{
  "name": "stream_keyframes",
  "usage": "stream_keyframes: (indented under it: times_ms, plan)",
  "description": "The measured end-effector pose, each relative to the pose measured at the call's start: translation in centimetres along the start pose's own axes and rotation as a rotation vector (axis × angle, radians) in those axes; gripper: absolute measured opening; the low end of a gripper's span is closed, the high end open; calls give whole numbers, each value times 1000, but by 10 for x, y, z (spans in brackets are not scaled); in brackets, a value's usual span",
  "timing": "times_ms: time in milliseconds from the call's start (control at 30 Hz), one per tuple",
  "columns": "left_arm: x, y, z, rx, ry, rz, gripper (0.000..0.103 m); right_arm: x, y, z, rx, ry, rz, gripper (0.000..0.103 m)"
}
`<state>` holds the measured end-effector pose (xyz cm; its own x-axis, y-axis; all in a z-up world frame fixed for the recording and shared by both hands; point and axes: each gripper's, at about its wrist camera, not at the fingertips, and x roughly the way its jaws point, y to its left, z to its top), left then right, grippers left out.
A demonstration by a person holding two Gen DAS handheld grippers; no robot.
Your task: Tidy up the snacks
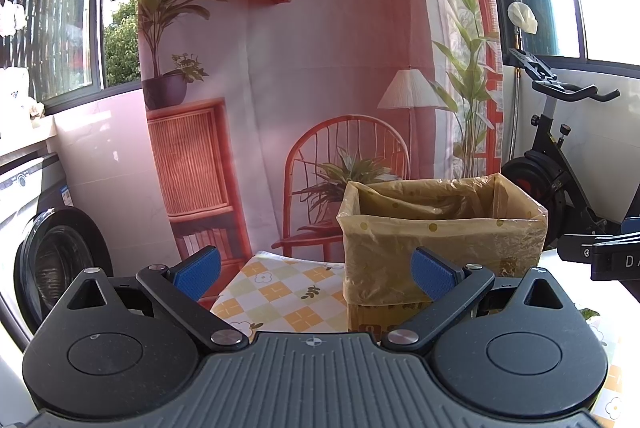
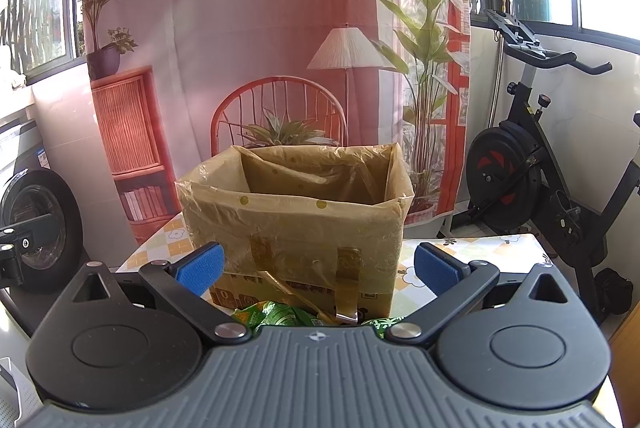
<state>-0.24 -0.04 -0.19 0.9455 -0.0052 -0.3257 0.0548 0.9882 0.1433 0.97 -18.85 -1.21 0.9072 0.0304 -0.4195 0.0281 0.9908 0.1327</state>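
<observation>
A table (image 2: 500,248) with a checked cloth fills my view; on it at twelve o'clock stands a bag-lined cardboard box (image 2: 296,216), whose inside I cannot see. Green snack packets (image 2: 280,316) lie at six o'clock, just before the box, so packing seems barely started. My left gripper (image 1: 316,274) and right gripper (image 2: 318,268) both gape wide, holding nothing

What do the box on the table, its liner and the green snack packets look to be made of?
Box: likely printed cardboard, brown with taped seams. Liner: thin translucent yellowish plastic film with dots, crinkled, folded over the rim. Green snack packets: apparently glossy plastic or foil wrap, reflective and creased, mostly hidden below the right tongs.
</observation>
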Motion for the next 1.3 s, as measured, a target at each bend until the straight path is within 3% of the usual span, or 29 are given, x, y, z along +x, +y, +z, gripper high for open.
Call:
stream_keyframes:
  times_ms: [667, 833, 1100, 1300]
  plan:
    - [0, 1, -2, -11, 1, -12, 102, 0, -1, -1, 1, 1, -3, 103]
    - [2, 7, -7, -50, -1, -50, 103, -1, -3, -7, 8, -6, -2, 103]
    - [21, 11, -21, -43, 72, 49, 103, 7, 1, -25, 23, -1, 68, 103]
    - [24, 13, -39, -37, 69, 47, 103, 17, 14, -54, 10, -16, 93, 103]
